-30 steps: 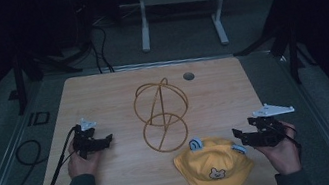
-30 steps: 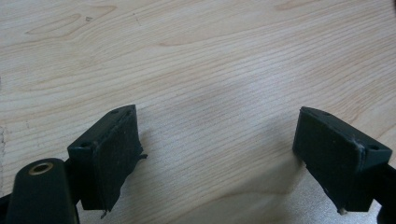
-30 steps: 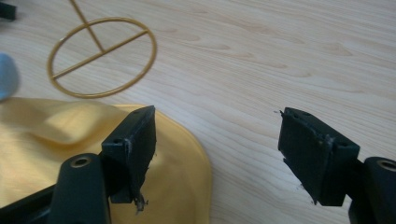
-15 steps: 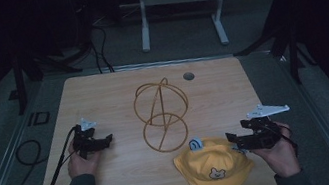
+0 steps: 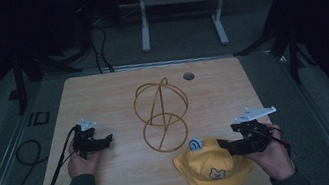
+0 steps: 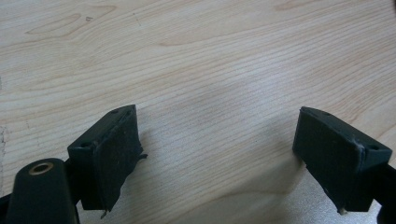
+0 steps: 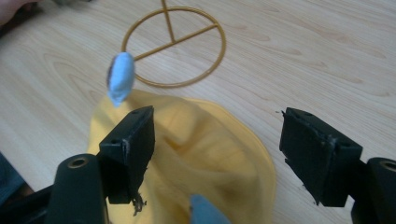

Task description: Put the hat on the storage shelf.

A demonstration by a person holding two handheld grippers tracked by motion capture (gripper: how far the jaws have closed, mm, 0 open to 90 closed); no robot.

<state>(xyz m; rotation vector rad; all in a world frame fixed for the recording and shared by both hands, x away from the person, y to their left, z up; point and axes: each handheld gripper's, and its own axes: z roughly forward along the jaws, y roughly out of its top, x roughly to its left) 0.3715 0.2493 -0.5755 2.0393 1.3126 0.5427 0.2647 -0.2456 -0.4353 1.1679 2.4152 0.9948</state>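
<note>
A yellow hat [image 5: 214,166] with a small bear face and blue ears lies at the front right of the wooden table [image 5: 102,98]. My right gripper [image 5: 226,147] hovers at its right side, open. In the right gripper view the hat [image 7: 205,149] lies under and between the spread jaws of the gripper [image 7: 217,135], with no pad pressing on it. One blue ear [image 7: 120,78] sticks up at the left. A gold wire stand [image 5: 162,113] lies on its side mid-table, its ring [image 7: 173,42] beyond the hat. My left gripper [image 5: 105,143] rests open at the left over bare wood [image 6: 217,135].
A round cable hole [image 5: 188,76] sits near the table's far edge. A black cable [image 5: 25,151] loops off the table's left side. A white metal frame [image 5: 180,14] stands on the floor behind the table. Dark surroundings on both sides.
My right gripper has moved left and toward the near edge, from beside the hat to over its right side, covering one blue ear. The left gripper and the hat have stayed put.
</note>
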